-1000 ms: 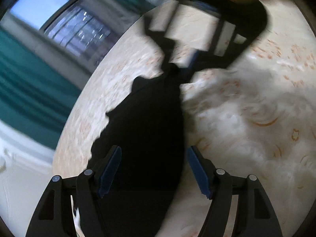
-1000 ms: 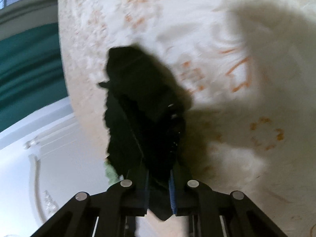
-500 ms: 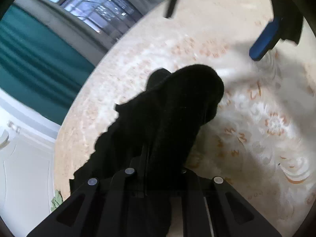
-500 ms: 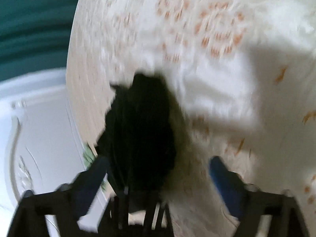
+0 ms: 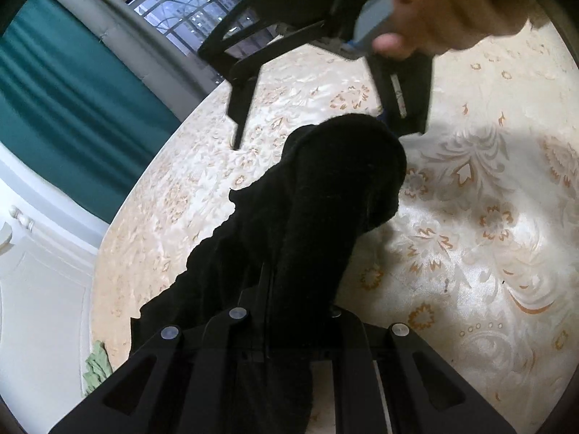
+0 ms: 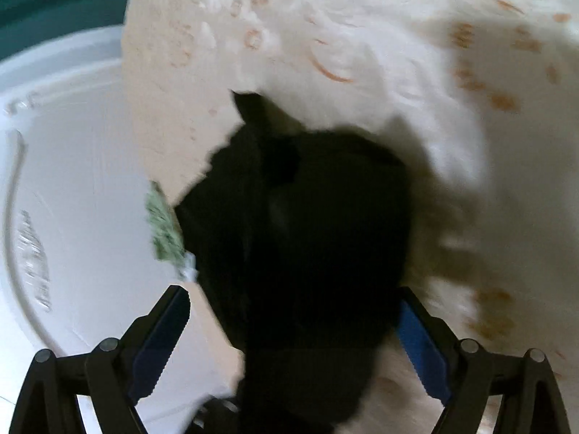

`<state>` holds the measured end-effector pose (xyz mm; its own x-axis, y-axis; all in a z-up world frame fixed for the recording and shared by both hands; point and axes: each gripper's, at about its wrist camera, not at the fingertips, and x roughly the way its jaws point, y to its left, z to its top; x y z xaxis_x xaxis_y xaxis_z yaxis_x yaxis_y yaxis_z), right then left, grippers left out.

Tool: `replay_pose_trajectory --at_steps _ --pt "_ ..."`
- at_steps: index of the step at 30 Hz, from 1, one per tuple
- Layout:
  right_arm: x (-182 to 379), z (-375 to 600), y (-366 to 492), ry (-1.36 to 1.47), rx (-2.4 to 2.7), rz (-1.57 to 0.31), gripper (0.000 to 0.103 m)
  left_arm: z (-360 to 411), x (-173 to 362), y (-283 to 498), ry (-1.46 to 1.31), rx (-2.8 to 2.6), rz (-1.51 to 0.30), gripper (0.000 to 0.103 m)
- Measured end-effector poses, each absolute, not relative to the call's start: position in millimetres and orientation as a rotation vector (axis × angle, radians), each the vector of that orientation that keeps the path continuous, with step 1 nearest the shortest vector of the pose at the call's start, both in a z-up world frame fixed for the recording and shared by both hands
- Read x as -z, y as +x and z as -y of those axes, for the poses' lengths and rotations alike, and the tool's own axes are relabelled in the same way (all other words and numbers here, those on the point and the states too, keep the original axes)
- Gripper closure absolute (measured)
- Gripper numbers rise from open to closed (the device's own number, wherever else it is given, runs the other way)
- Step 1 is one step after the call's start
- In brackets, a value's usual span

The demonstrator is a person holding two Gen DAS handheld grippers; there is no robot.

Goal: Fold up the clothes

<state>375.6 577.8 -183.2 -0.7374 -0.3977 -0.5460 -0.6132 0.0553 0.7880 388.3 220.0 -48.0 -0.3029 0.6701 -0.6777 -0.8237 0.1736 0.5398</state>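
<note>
Cream floral-patterned tablecloth (image 5: 470, 217) spreads ahead of both grippers. On it the black soft fabric garment (image 5: 325, 199) runs lengthwise straight out from the left gripper (image 5: 267, 289), far end rounded. Left jaws are closed on the near end. Only the left view shows the person's hand (image 5: 434, 11) w/ the right gripper (image 6: 289, 332) beyond the garment — its jaws are opening, wide, blue pads (image 6: 419, 347) either side of the cloth, not pressing. Right view alone shows a small green crumpled cloth (image 6: 163, 224) clearly, left of the garment.
</note>
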Motion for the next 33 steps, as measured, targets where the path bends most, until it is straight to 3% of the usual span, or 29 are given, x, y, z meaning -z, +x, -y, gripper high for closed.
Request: replay_pose_trajectory --at_steps 4,6,7,8,10,17,22,24,26,28,30,32,33 --pt "199.0 -575.4 358.2 -1.118 -1.671 -2.122 0.009 -219.4 41.7 380.2 -0.223 -1.521 -1.108 0.092" --pt "208.6 -572.8 354.5 -1.159 -1.582 -2.104 0.029 -218.6 37.3 373.0 -0.271 -1.552 -1.075 0.092" --pt "212.6 -571.5 353.7 -1.163 -1.533 -2.114 0.063 -218.2 35.1 369.4 -0.295 -1.567 -1.059 0.092" --pt "212.7 -570.2 354.8 -1.131 -1.485 -2.146 0.077 -218.3 33.1 364.2 -0.332 -1.59 -1.037 0.092" --pt "193.9 -567.6 351.0 -1.074 -1.517 -2.112 0.079 -212.0 21.0 345.9 -0.443 -1.678 -0.931 0.092" --pt "83.5 -535.4 242.9 -1.252 -1.94 -1.831 0.08 -159.5 -17.3 247.0 -0.95 -1.989 -0.394 0.092" --pt "82.9 -475.7 123.1 -1.524 -2.038 -1.664 0.079 -106.9 4.5 159.5 -1.395 -2.093 -0.007 0.092" --pt "97.4 -451.2 79.2 -1.626 -2.019 -1.621 0.07 -95.1 22.4 135.4 -1.519 -2.075 0.078 0.092" --pt "119.2 -428.9 51.5 -1.686 -1.969 -1.601 0.046 -84.5 44.9 110.2 -1.661 -2.024 0.175 0.092" --pt "129.4 -420.9 36.5 -1.656 -1.942 -1.645 0.038 -71.9 73.3 88.3 -1.839 -1.923 0.321 0.073" --pt "129.4 -420.0 35.3 -1.583 -1.912 -1.765 0.037 -59.6 95.7 72.5 -1.972 -1.837 0.442 0.054" --pt "119.2 -425.9 44.4 -1.491 -1.908 -1.865 0.036 -45.6 111.2 61.9 -2.052 -1.787 0.523 0.049" --pt "111.2 -431.2 54.5 -1.429 -1.928 -1.898 0.034 -41.4 114.5 59.3 -2.065 -1.768 0.543 0.042"
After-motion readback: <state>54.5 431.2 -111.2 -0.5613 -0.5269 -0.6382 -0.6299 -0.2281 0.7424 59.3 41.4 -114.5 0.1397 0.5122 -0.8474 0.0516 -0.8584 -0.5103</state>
